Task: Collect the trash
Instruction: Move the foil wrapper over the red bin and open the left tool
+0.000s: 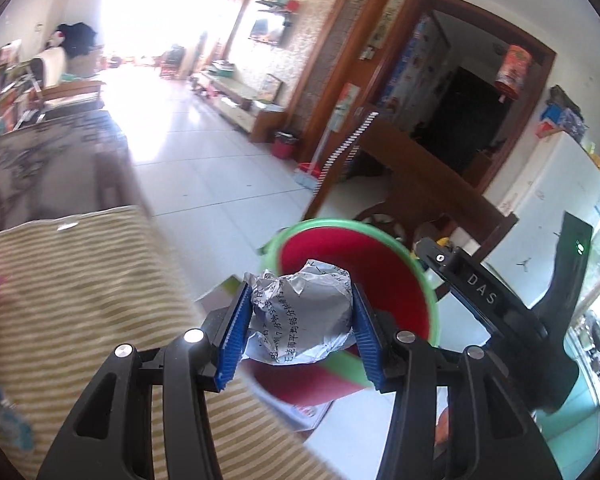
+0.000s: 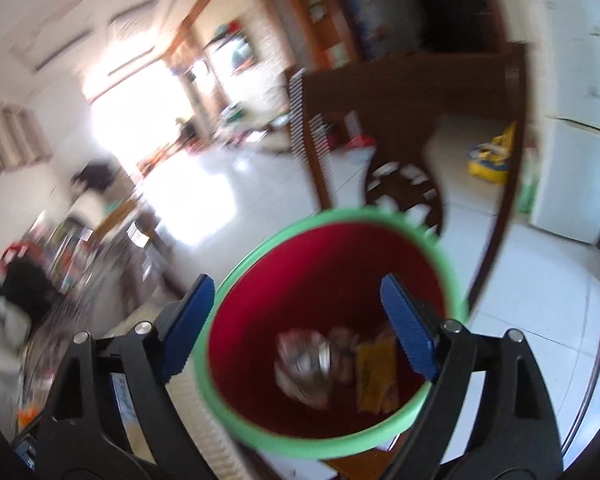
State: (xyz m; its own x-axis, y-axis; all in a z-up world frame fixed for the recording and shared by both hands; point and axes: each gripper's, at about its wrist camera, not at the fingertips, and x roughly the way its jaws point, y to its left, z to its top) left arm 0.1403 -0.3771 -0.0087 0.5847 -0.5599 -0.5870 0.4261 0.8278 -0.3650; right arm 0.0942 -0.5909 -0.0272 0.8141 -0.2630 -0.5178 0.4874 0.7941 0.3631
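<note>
Left wrist view: left gripper (image 1: 300,320), ribbed blue pads, is pinching a crumpled ball of grey printed paper (image 1: 300,316), hovering just short of the round red bin with green rim (image 1: 432,292) lying directly ahead. Right gripper (image 2: 296,324) is hanging spread and empty over that bin's mouth; crinkled wrappers (image 2: 308,364) are lying inside.

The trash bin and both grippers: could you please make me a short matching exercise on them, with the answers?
Things:
1. left gripper
2. right gripper
3. crumpled paper ball
4. trash bin

States:
A. red inside with a green rim
B. printed with text, pinched between blue pads
C. open and empty above the bin
D. shut on the paper

Pairs: 1-D, 2-C, 3-B, 4-A
</note>
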